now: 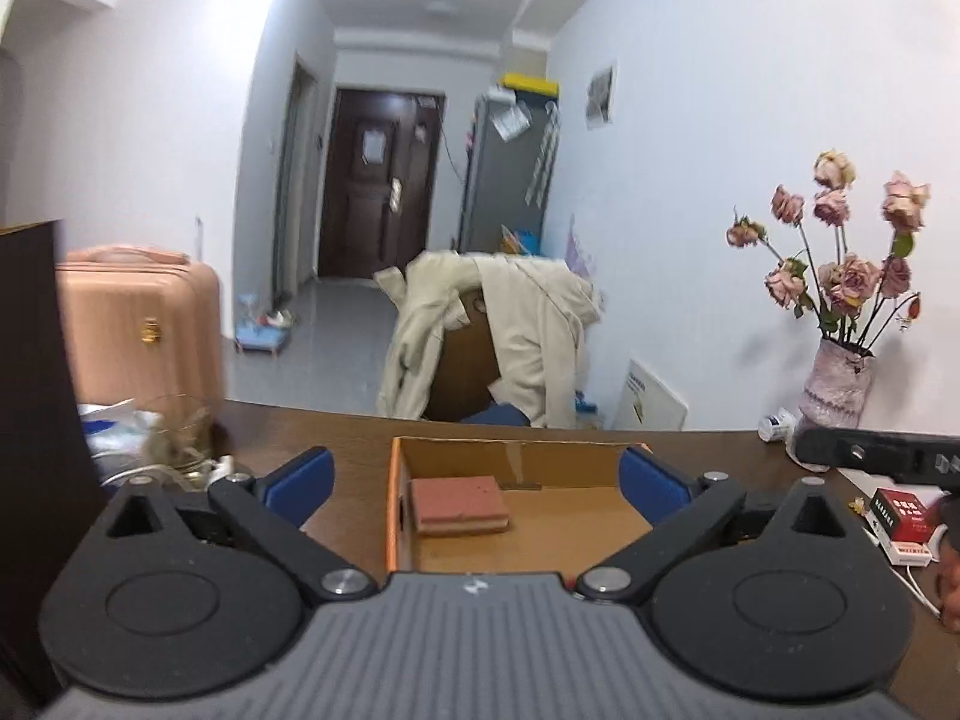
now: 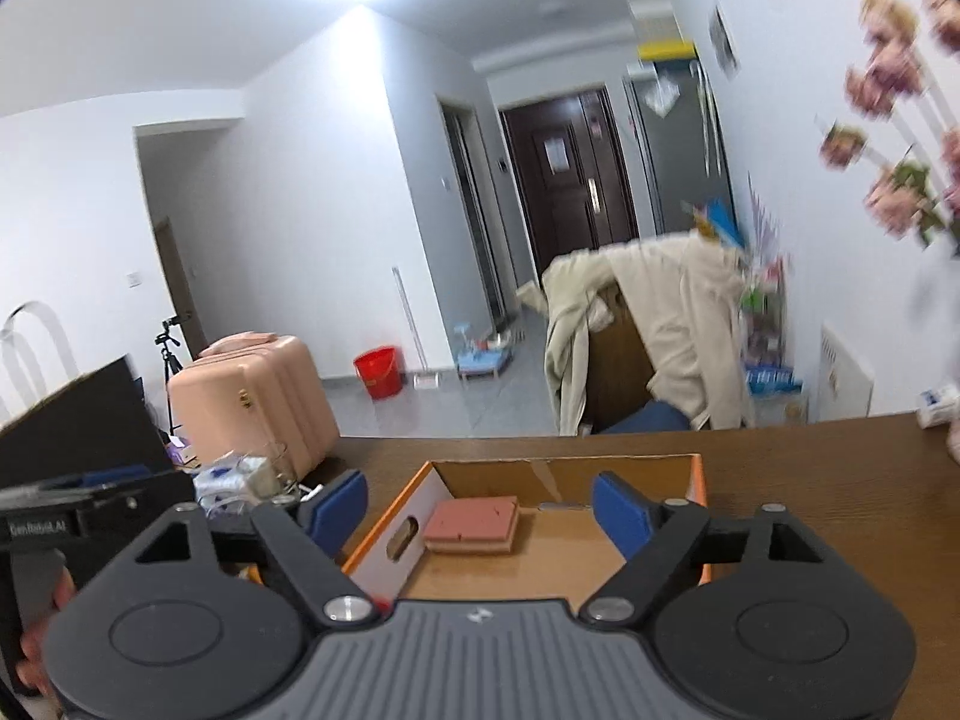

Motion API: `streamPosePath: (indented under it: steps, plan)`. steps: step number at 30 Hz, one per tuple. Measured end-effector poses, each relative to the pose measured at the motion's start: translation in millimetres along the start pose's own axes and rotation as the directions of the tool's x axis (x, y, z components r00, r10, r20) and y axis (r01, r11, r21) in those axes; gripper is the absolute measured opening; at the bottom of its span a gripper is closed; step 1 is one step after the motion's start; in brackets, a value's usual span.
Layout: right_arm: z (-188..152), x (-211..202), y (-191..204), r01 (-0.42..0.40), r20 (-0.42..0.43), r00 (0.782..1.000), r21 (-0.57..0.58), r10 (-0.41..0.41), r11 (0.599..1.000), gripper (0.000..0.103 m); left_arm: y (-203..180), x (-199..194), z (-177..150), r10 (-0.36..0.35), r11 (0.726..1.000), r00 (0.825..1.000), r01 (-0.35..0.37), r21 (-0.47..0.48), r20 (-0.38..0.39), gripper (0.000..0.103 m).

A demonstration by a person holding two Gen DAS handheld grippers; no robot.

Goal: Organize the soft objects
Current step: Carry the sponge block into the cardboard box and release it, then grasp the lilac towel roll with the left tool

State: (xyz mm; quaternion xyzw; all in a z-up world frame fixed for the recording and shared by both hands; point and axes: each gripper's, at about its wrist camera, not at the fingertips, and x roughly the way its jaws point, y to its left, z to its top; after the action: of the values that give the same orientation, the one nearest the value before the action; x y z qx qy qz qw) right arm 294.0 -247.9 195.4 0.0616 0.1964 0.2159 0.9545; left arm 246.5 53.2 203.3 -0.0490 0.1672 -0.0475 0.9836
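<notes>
One shallow open cardboard box with orange outer walls [image 1: 522,456] sits on the dark brown wooden table [image 1: 360,426], near its far edge. Inside lies one flat rectangular sponge block, brick-pink on top over a paler layer [image 1: 461,504], set against the box's left wall in the far left corner; its top looks matte and slightly pitted. The left gripper [image 1: 477,477], with two blue-padded black fingers, stands spread wide over the box with nothing between the pads. The right gripper [image 2: 480,510] is likewise spread apart and empty, its pads on either side of the sponge in view. One mottled pink ceramic vase [image 1: 837,387] holding dried pink roses stands at the table's right far corner.
</notes>
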Motion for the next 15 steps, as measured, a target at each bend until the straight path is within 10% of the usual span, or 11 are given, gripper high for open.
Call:
streamPosePath:
  steps: [9,15]
  plan:
    - [-135,-99,32,0.033,0.094,0.995,-0.165,-0.018,0.986,0.091,-19,-96,-126,-0.003,0.998,0.997,-0.002,0.059,0.080,0.103]
    - [-214,-113,52,0.198,0.088,0.979,-0.185,-0.185,0.962,0.095,-19,-126,-193,-0.003,1.000,0.995,0.000,0.025,0.099,0.103]
